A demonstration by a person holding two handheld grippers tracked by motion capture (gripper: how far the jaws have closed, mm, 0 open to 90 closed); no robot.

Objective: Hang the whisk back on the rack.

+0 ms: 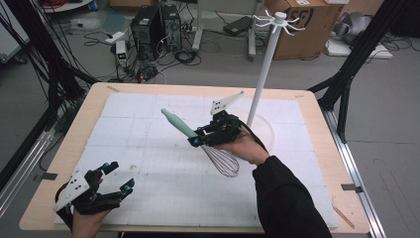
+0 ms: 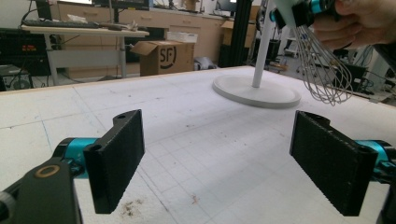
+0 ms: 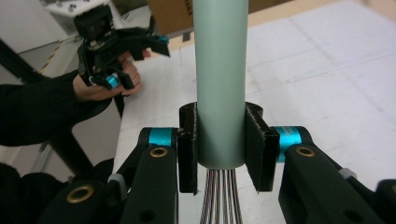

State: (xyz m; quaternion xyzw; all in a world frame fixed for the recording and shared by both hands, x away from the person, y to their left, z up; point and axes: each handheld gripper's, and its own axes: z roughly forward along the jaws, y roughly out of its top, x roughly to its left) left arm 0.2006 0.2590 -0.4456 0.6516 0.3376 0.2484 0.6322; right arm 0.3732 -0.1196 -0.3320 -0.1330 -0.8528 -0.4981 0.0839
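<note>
Clamping the pale green handle of a wire balloon whisk (image 1: 198,136), our right tool (image 1: 204,136) holds it in the air above the white gridded tabletop (image 1: 148,163), just beside the round base of the white pole stand (image 1: 265,64). Its two black jaws press either side of the handle (image 3: 219,84), wire loops hanging below. Our left tool (image 1: 111,181) rests near the tabletop's front edge, well apart from the stand, jaws spread wide with nothing between them.

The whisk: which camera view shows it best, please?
The high view: the whisk appears whole, handle to wires, held by the right gripper. The right gripper view shows its clamped handle; the left gripper view shows its wires.
</note>
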